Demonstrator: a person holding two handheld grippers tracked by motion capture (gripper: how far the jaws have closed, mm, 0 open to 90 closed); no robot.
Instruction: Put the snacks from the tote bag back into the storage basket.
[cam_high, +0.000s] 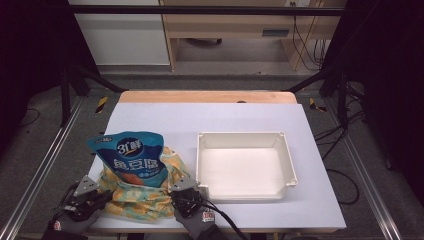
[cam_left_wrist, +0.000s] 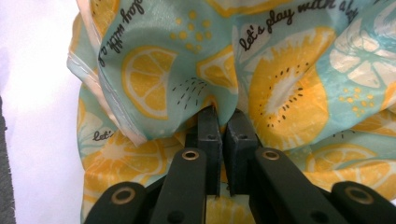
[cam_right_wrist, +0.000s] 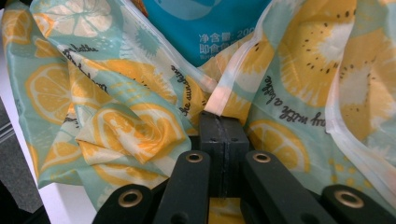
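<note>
Two grippers, left (cam_left_wrist: 223, 122) and right (cam_right_wrist: 223, 122), each pinch one lemon-print bag (cam_high: 142, 200) (one snack packet (cam_high: 134, 157) inside).

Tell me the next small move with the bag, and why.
Probably lift both grippers a little, drawing the bag up around the blue packet. The left gripper and the right gripper each pinch its cloth edge, and the packet stands only partly inside.
</note>
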